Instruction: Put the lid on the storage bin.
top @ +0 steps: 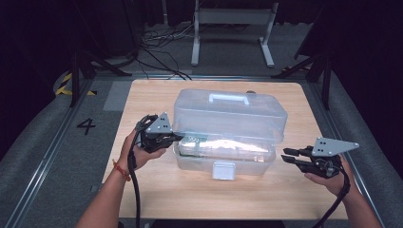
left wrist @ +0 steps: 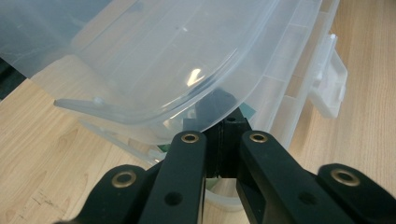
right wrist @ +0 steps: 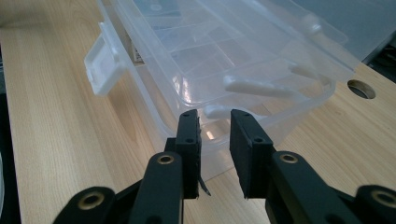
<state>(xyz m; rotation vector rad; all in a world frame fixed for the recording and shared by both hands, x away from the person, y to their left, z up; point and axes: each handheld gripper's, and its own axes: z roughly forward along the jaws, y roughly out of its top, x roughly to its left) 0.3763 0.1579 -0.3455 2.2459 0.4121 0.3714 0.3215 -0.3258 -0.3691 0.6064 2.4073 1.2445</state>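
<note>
Left gripper (top: 175, 137): clamping the lid (top: 228, 114) edge of the clear box (top: 223, 164).
Right gripper (top: 286, 155): hovering just right of the box, jaws slightly parted, empty.

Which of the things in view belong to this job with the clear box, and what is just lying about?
In the job:
- clear plastic box
- its raised lid
- front latch
- left tongs, shut at the lid's edge
- right tongs, slightly apart, short of the box

Lying about:
- white frame on the floor
- floor cables
- hole in the table
</note>
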